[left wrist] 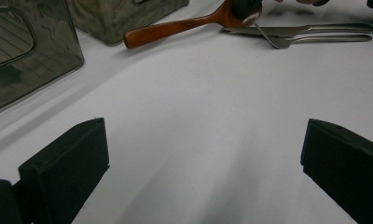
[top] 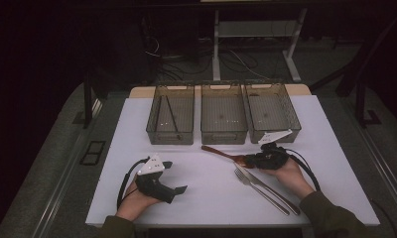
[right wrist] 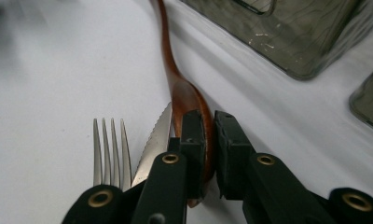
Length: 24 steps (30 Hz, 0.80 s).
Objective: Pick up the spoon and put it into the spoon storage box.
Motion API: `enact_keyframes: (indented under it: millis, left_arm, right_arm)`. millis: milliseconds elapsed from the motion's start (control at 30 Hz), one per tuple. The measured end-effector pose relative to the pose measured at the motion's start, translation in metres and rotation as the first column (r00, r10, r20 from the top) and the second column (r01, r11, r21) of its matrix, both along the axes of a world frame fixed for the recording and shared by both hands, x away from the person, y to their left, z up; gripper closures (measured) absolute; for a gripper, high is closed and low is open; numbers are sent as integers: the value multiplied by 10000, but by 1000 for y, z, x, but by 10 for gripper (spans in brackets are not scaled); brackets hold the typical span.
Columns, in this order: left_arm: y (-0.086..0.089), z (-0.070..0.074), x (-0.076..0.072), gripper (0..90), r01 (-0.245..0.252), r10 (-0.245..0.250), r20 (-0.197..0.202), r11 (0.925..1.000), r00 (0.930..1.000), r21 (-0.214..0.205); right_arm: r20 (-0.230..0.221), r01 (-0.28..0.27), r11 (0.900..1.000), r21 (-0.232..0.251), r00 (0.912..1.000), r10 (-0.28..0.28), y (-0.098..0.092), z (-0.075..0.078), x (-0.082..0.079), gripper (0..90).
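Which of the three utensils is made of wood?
The spoon, brown with its bowl between the right gripper's fingers; the fork and knife are metal.

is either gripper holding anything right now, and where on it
The right gripper is shut on the wooden spoon, pinching the rim of its bowl end, handle pointing away. The left gripper stands open over bare table, holding nothing.

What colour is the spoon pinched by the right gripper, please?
Reddish-brown wooden spoon, clearest in the right gripper view.
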State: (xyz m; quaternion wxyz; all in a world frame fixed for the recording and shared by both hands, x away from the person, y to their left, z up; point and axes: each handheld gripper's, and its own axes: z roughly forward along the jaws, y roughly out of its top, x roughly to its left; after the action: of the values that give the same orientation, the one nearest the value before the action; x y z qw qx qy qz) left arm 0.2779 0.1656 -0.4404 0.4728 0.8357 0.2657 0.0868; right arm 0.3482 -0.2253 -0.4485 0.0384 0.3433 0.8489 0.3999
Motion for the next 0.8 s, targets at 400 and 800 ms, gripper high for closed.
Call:
enact_keyframes:
  millis: [400, 800]
  left_arm:
    - [0, -1, 0, 0, -1, 1, -9, 10000, 10000, 37]
    - [1, -1, 1, 0, -69, 69, -32, 10000, 10000, -15]
  right_arm:
    - [308, 592, 9982, -103, 9978, -589, -7, 3, 2, 819]
    - [661, 583, 9982, 111, 9961, -589, -14, 15, -3, 820]
